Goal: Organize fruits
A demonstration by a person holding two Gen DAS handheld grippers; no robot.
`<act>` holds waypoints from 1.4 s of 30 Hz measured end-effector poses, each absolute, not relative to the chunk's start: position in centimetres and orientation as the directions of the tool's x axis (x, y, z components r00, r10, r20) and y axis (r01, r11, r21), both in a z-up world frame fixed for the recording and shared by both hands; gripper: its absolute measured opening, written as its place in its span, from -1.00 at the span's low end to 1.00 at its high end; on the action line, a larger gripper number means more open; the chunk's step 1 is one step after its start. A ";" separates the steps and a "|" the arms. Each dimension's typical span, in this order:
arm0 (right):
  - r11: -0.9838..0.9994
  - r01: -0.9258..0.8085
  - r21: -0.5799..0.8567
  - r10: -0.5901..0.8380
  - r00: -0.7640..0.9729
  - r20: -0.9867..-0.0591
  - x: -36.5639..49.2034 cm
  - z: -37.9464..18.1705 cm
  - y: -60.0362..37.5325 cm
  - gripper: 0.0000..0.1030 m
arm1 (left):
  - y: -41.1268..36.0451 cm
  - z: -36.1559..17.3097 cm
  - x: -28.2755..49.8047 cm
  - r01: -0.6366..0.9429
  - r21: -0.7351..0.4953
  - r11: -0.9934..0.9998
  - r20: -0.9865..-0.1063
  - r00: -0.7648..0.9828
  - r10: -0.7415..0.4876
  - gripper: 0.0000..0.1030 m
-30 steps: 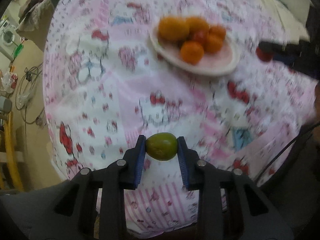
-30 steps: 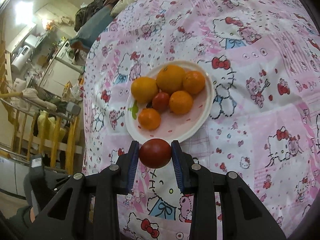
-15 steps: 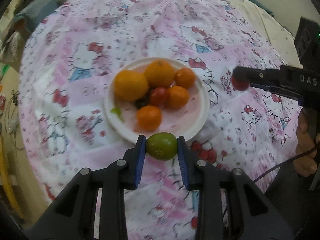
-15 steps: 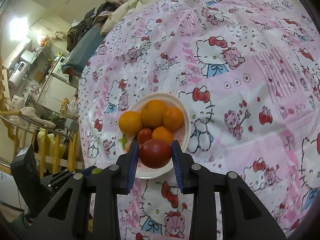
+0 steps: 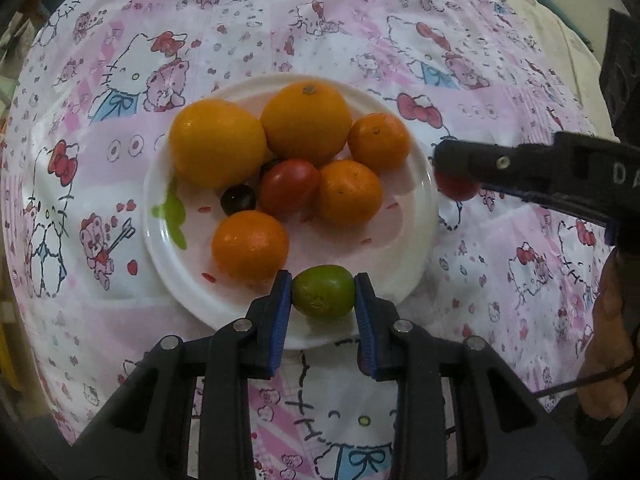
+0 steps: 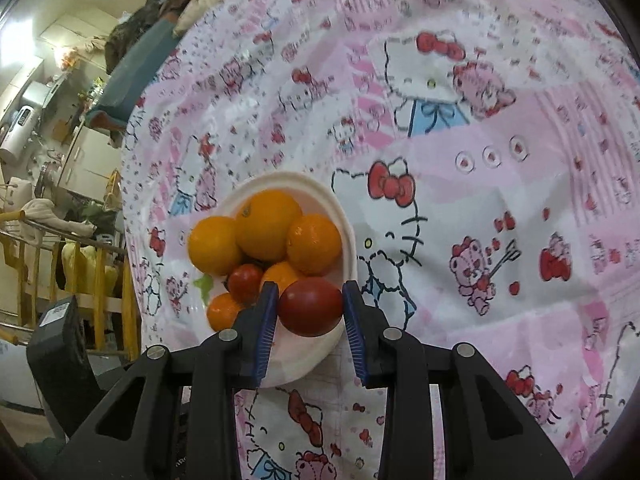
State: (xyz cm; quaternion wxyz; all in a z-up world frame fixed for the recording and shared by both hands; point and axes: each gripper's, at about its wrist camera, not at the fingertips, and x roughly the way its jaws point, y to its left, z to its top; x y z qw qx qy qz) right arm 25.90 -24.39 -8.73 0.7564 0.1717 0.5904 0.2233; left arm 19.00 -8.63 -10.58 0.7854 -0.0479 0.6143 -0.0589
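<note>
One pink cartoon-print tablecloth (image 5: 360,40), cluttered room

Left gripper (image 5: 323,300), green fruit (image 5: 323,297) clamped in it, has travelled from bare cloth to over the near rim of the white plate (image 5: 420,208), lower than before. Right gripper (image 6: 308,307) with its red tomato (image 6: 310,306) has also closed in, now over the plate's edge beside the oranges (image 6: 267,230). Both lean steeper downward.
</note>
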 end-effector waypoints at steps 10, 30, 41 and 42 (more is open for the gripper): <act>0.845 -0.143 0.515 0.533 0.143 -0.834 26.3 -10.9 -22.7 -0.31 | -9.2 -10.6 19.4 0.052 -0.106 0.993 -0.962 0.249 -0.115 -0.46; 0.814 -0.120 0.569 0.581 0.202 -0.788 26.4 -8.5 -24.9 0.19 | -9.5 -9.1 18.7 0.048 -0.100 0.994 -0.949 0.296 -0.110 0.47; 0.829 -0.146 0.540 0.553 0.358 -0.752 24.7 -4.1 -27.3 0.73 | -8.0 -3.7 15.9 0.100 -0.046 0.994 -0.906 0.416 -0.084 0.48; 0.823 -0.148 0.549 0.560 0.369 -0.742 24.4 -3.7 -27.5 0.73 | -7.6 -3.2 15.7 0.101 -0.046 0.994 -0.902 0.423 -0.085 0.48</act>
